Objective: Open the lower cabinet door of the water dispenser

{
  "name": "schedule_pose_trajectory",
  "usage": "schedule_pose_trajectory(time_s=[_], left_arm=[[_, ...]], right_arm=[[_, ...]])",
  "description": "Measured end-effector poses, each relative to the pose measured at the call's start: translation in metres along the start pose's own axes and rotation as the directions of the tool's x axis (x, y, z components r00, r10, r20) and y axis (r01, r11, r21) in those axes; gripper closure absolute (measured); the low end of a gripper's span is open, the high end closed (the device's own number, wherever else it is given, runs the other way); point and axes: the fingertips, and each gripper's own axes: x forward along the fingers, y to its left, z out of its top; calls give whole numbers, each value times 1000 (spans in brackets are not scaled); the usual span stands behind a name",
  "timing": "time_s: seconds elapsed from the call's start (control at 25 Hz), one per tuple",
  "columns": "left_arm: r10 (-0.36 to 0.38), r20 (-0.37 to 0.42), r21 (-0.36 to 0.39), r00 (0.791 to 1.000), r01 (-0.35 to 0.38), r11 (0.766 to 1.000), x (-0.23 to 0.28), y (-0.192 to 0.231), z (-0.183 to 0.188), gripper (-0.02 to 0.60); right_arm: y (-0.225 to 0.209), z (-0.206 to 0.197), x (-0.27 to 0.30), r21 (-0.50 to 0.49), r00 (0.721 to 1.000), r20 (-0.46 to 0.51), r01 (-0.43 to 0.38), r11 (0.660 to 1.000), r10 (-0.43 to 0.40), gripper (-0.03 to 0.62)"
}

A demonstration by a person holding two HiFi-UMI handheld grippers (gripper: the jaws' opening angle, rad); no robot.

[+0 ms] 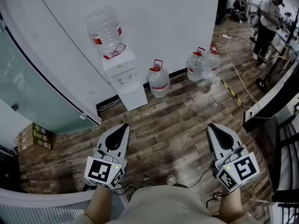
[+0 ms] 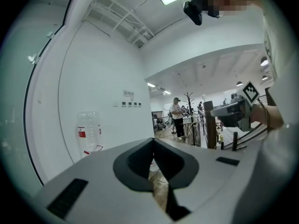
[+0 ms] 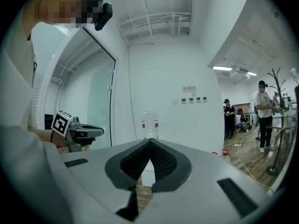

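While the wearer stood on the wooden floor (image 1: 182,125) with both arms held out, the left gripper (image 1: 123,127) and the right gripper (image 1: 211,126) pointed roughly level at the white wall (image 1: 177,22). Each had its two fingers pressed together at the tips with nothing pinched between them. The water dispenser (image 1: 125,78) stood against that wall, well beyond the fingertips and untouched. It was ahead of the left tips and slightly to their right, and ahead of the right tips but well off to their left. Its lower cabinet door (image 1: 134,97) faced the fingers and looked flush with the body, though it was too small to be sure. In the right gripper view the dispenser sat straight past the closed tips, its bottle (image 1: 106,31) rising just above them. In the left gripper view that bottle stood off to the left of the tips. I counted one dispenser, one upturned bottle on top of it, and three red-capped jugs on the floor. The first jug (image 1: 159,80) was just beside the dispenser, and a second jug (image 1: 196,65) and a third jug (image 1: 213,59) stood close together further right. There were two grippers. Far beyond the right fingers a bystander (image 1: 267,20) stood at a bench, and some stacked boxes (image 1: 35,136) lay to the left of the left gripper.
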Motion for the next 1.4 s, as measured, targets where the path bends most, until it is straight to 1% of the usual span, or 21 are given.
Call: schedule_pose_trajectory(time_s=[0.16, 0.28, 0.44, 0.68, 0.88, 1.0, 1.32, 1.4], left_arm=[[-4, -1, -6, 1000, 4, 1000, 6, -18, -2, 575], [-2, -2, -2, 1000, 2, 1000, 11, -22, -2, 575], [15, 7, 1, 1000, -15, 1000, 20, -13, -6, 575], [15, 4, 8, 1000, -15, 1000, 49, 9, -17, 575], [14, -13, -2, 1000, -14, 1000, 80, 36, -28, 575], [12, -23, -15, 1000, -12, 1000, 103, 58, -35, 575], [-12, -75, -46, 997, 9, 999, 182, 139, -60, 575], [-16, -96, -28, 995, 13, 1000, 204, 163, -65, 575]], right_arm=[[-15, -14, -9, 11, 1000, -17, 3, 1000, -3, 588], [-24, -20, -6, 25, 1000, -23, -2, 1000, 3, 588], [-31, -27, 9, 19, 1000, -29, -10, 1000, 11, 588], [-39, -35, 45, 11, 999, -41, -19, 1000, 19, 588], [-49, -30, 85, 1, 998, -47, -32, 999, 32, 588], [-59, -33, 118, -16, 997, -73, -22, 1000, 21, 588], [-88, -42, 230, 20, 989, -143, -21, 1000, 24, 588], [-97, -40, 265, 24, 988, -156, -18, 1000, 22, 588]])
